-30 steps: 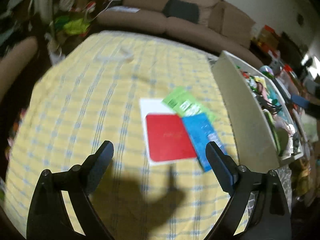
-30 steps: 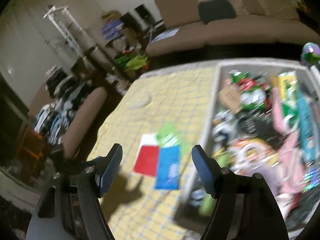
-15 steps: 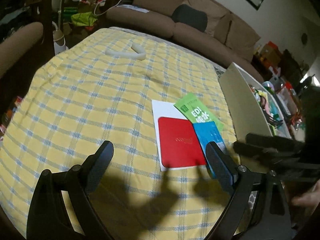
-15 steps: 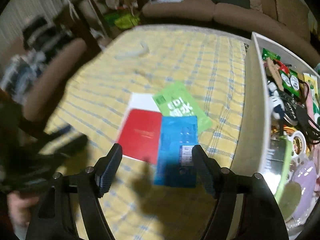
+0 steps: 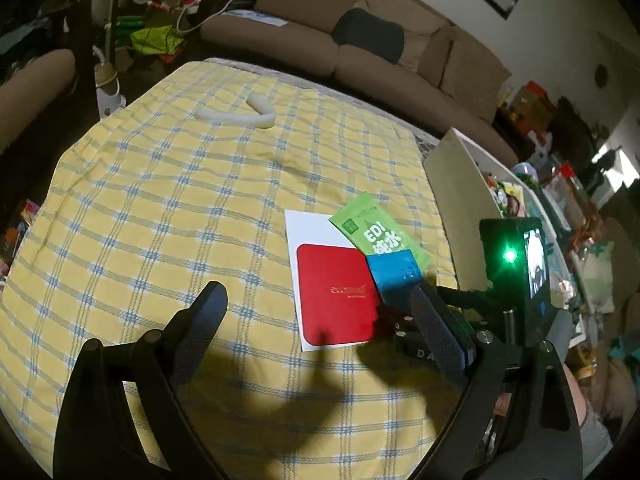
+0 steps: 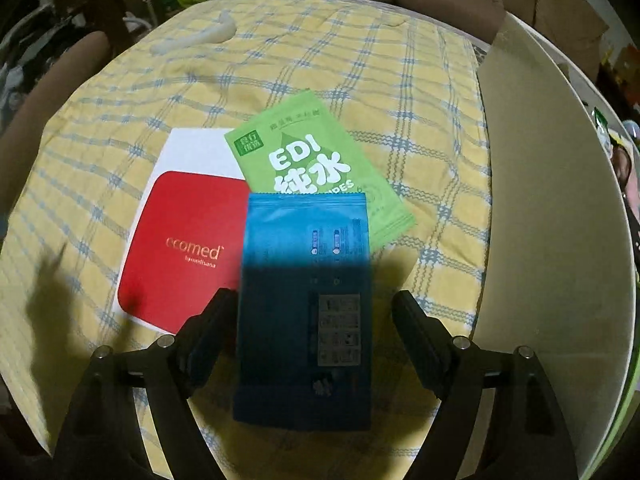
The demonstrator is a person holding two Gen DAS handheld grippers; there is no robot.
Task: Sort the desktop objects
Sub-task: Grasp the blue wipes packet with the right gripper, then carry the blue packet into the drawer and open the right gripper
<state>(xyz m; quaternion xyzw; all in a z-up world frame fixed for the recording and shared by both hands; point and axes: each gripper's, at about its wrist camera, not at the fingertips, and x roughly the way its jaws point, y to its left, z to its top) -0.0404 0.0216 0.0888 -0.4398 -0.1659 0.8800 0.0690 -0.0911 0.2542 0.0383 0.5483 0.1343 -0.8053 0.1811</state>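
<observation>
A blue packet (image 6: 304, 240) lies on the yellow checked cloth, overlapping a green wipes packet (image 6: 308, 152) and a red card (image 6: 180, 240) printed on a white sheet (image 6: 196, 148). My right gripper (image 6: 314, 304) points steeply down over the blue packet, its jaws opening on either side of the packet's near half. A gap shows at the right pad. My left gripper (image 5: 316, 296) hovers open over the cloth just short of the red card (image 5: 336, 292), with nothing between its fingers. The right gripper's camera housing (image 5: 516, 264) shows at the right of the left wrist view.
A white box (image 6: 552, 200) full of assorted items stands along the table's right side, its wall close to the packets. A pale curved tube (image 5: 240, 116) lies at the far left of the cloth. A brown sofa (image 5: 304, 48) stands behind the table.
My right gripper has come down and forward, from a high view of the room to straddling the blue packet. It now appears in the left wrist view. The left gripper has hardly moved.
</observation>
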